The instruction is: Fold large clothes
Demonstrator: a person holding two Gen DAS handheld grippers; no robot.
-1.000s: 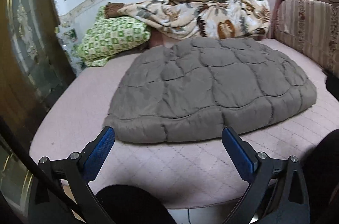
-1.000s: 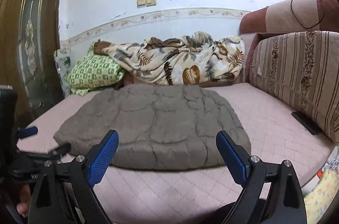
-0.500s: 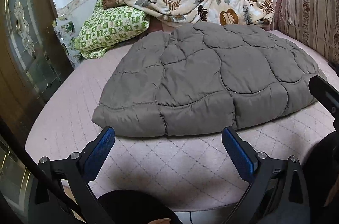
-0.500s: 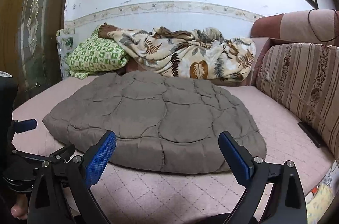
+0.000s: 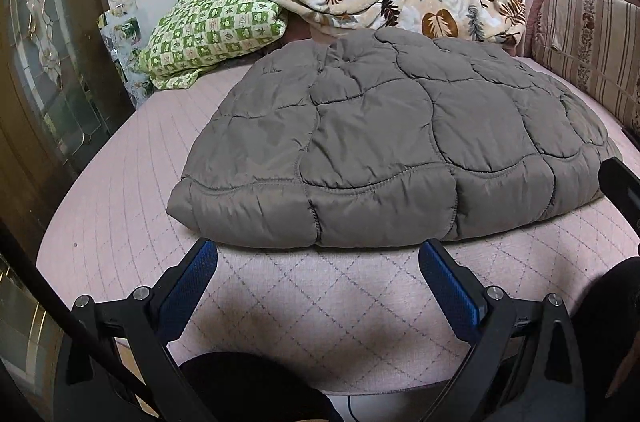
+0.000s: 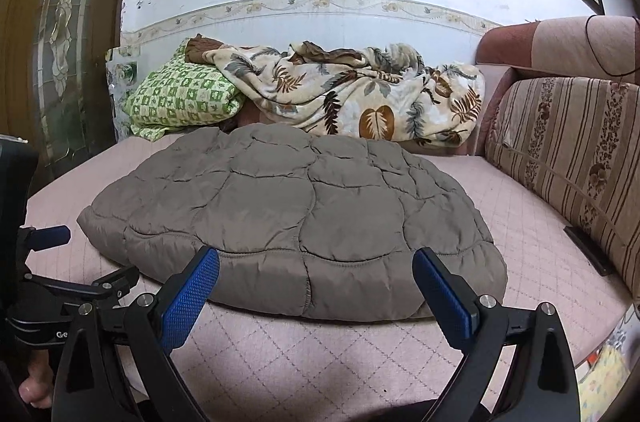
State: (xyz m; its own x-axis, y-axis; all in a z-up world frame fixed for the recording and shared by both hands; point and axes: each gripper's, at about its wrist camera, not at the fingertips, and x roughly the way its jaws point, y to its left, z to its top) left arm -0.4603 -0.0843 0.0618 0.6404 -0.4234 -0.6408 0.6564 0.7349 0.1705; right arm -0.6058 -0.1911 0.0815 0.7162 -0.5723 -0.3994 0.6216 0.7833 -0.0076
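We held both grippers, left gripper and right gripper, spread wide and empty, best aimed low at the quilted jacket's near hem.

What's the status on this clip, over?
Left gripper open, right gripper open, both empty. Grey quilted coat flat on bed, unfolded. Nothing in the way.
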